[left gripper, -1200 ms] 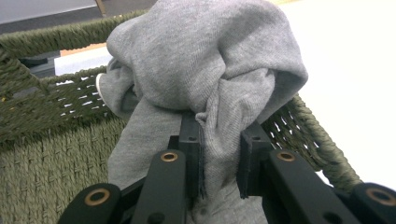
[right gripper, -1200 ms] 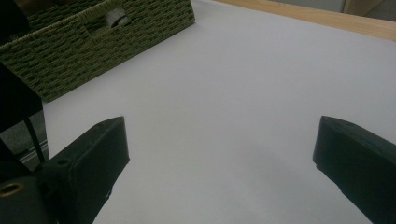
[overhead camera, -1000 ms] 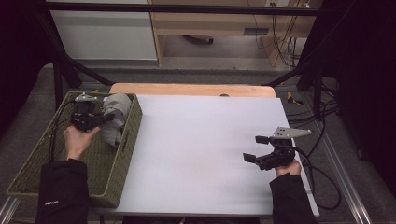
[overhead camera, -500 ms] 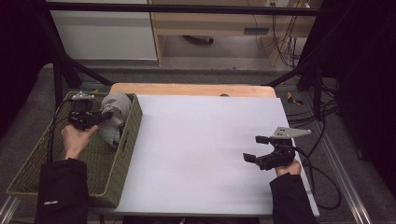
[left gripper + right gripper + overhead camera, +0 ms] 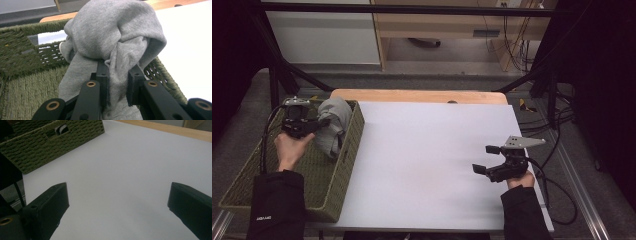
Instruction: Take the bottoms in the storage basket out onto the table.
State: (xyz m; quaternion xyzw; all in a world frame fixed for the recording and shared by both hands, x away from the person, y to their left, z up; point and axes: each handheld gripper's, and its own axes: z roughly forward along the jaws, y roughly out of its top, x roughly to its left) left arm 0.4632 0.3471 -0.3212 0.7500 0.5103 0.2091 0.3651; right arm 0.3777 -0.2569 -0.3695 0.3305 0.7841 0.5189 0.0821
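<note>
A grey garment [image 5: 333, 123] hangs bunched over the inner right side of a green woven basket [image 5: 259, 186] at the table's left. My left gripper [image 5: 323, 122] is shut on a fold of it. In the left gripper view the grey garment [image 5: 115, 40] bulges above the two black jaws, which pinch the cloth between them; the left gripper [image 5: 117, 86] sits low in that frame. My right gripper [image 5: 486, 159] hovers over the white table top [image 5: 427, 150] near its right front, jaws wide apart with nothing between them; in its own view the right gripper [image 5: 117, 212] frames bare white surface.
The basket's side wall [image 5: 50, 142] appears far off in the right gripper view. A wooden board edge [image 5: 417, 96] runs along the table's back. Cables [image 5: 557, 190] trail off the right side.
The left gripper has lifted the garment slightly up and toward the basket's back end. The right gripper has stayed still.
</note>
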